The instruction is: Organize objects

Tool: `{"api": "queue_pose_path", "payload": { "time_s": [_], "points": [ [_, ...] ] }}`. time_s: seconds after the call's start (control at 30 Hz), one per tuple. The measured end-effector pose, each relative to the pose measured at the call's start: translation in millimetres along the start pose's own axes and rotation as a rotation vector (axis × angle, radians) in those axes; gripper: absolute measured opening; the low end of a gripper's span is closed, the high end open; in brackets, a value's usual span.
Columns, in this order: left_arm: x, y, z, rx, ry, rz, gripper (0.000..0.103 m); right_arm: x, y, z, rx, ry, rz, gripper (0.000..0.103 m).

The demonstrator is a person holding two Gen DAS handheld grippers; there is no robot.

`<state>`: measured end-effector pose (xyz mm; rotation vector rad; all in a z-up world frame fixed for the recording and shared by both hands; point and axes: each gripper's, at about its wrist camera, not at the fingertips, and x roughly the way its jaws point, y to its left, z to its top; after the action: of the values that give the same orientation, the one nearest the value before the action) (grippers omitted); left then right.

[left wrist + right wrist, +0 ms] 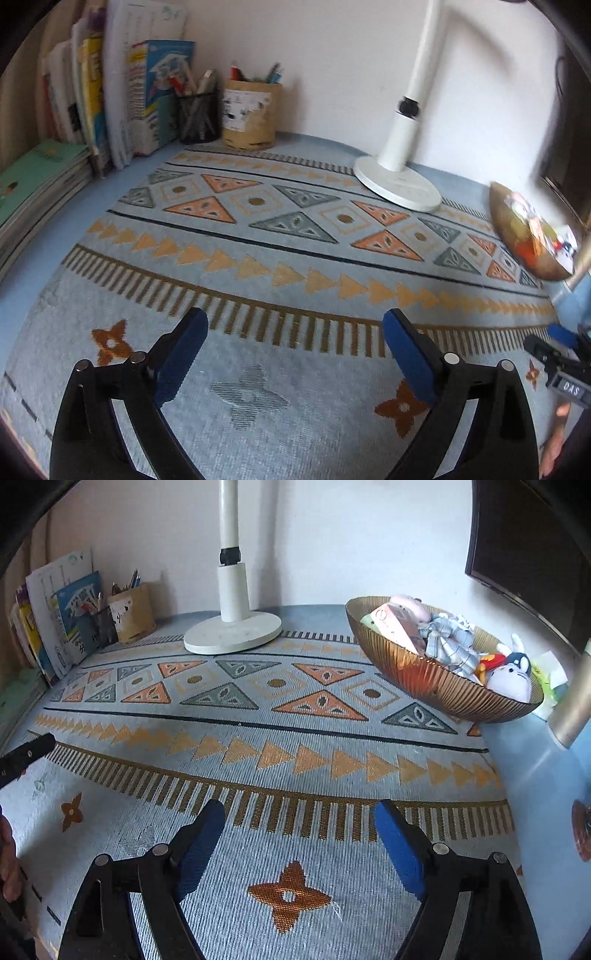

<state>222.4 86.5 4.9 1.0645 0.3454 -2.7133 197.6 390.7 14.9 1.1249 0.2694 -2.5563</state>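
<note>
Now both hand-held grippers, left [295, 328] & right [300, 818], spread w/ nothing between, above patterned mat [258, 716].

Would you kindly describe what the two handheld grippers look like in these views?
Both are alike. The left gripper and right gripper each have two curved black arms with triangular cut-outs and round silver pivot pins. Each arm ends in a finger faced with a ribbed blue pad. A small white-lettered label sits on the right gripper's body, seen from the left camera. No cables show.
</note>
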Motion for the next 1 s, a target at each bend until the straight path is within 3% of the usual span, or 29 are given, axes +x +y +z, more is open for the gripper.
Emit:
{"api": "queue_pose_path", "payload": {
  "time_s": [0.07,0.37,0.7,0.83,1.0],
  "points": [
    [3,-1,0,0.008,0.016,-0.008,0.096,-1,-3,0,0.015,-0.004,0.004,0.091],
    [13,-8,-1,0.051,0.071,0.020,0.096,3,-5,0,0.031,0.011,0.014,0.095],
    [19,-18,-4,0.114,0.106,0.043,0.096,4,-7,0,0.047,0.015,0.023,0.096],
    [32,-22,-5,0.140,0.178,0.060,0.097,6,-6,1,0.040,0.023,0.020,0.096],
    [31,-24,-6,0.152,0.179,0.065,0.100,5,-8,1,0.043,0.015,0.018,0.096]
  ]
}}
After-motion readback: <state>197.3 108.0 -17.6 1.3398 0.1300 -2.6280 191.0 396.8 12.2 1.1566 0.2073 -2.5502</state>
